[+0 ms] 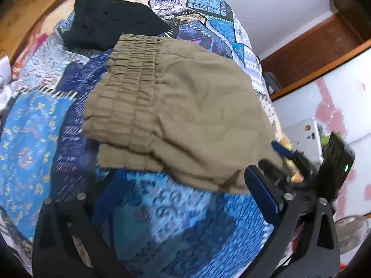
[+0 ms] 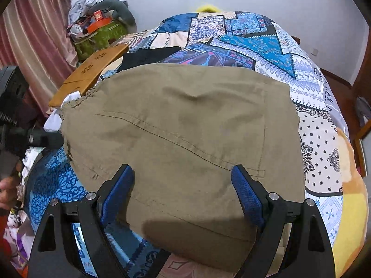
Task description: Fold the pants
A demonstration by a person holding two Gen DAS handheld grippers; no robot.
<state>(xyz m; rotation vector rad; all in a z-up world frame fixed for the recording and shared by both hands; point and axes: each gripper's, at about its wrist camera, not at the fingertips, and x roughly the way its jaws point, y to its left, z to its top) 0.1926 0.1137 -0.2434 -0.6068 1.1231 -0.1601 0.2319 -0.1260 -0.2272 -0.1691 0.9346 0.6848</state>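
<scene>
Khaki pants (image 1: 185, 115) with a gathered elastic waistband (image 1: 129, 92) lie folded in a compact stack on the patterned bedspread. In the right wrist view the pants (image 2: 185, 127) fill the middle, with the waistband at their left edge (image 2: 78, 99). My left gripper (image 1: 183, 176) is open and empty, its blue fingers at the near edge of the pants. My right gripper (image 2: 182, 173) is open and empty, its blue pads spread just above the near part of the pants. The other gripper shows at the right edge of the left wrist view (image 1: 324, 169).
A folded black garment (image 1: 109, 23) lies beyond the pants on the blue patchwork bedspread (image 1: 34, 127). A wooden board (image 2: 90, 71) sits at the bed's left side, with a cluttered pile (image 2: 97, 25) by a pink curtain. A wooden frame (image 1: 313, 53) stands to the right.
</scene>
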